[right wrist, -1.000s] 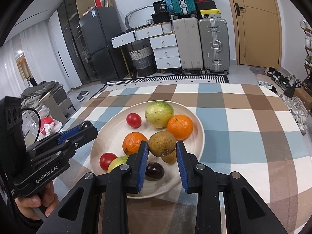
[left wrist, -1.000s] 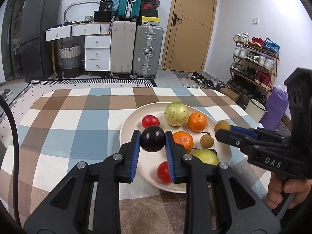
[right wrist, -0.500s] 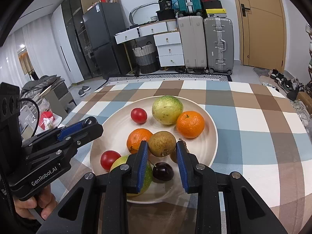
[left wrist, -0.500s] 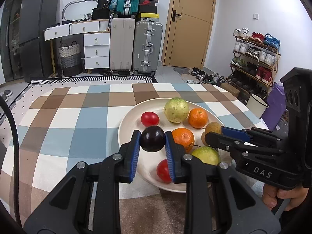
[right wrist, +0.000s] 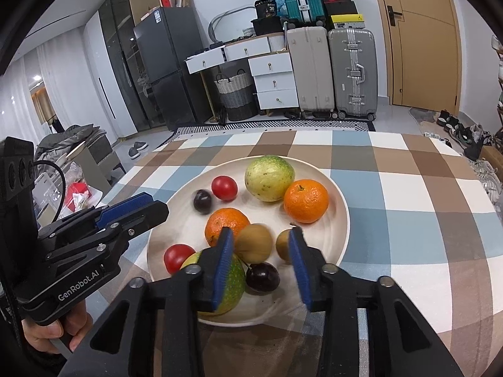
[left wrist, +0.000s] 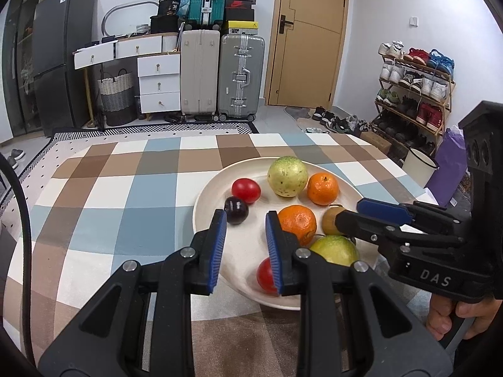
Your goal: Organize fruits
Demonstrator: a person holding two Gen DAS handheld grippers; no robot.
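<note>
A white plate (left wrist: 204, 207) on the checked cloth holds several fruits. My left gripper (left wrist: 246, 220) hangs over its near left part, open, with nothing between the pads. A dark plum (left wrist: 236, 210) lies on the plate just past its left fingertip, beside a red tomato (left wrist: 246, 190). My right gripper (right wrist: 260, 231) is low over the plate's near side and its jaws are opening. A brown round fruit (right wrist: 254, 243) rests on the plate between them, close to the left pad and apart from the right one. A second brown fruit (right wrist: 283, 245) and another dark plum (right wrist: 262, 276) lie nearby.
Also on the plate are a yellow-green guava (left wrist: 287, 176), two oranges (left wrist: 323, 188) (left wrist: 297, 223), a green fruit (left wrist: 334, 249) and a second tomato (left wrist: 265, 275). The tablecloth (left wrist: 125, 207) spreads left and far. Suitcases (left wrist: 220, 75) and a shoe rack (left wrist: 411, 94) stand beyond.
My left gripper has let go of the dark plum, which now lies on the plate. The right jaws have spread off the brown fruit, which now rests on the plate.
</note>
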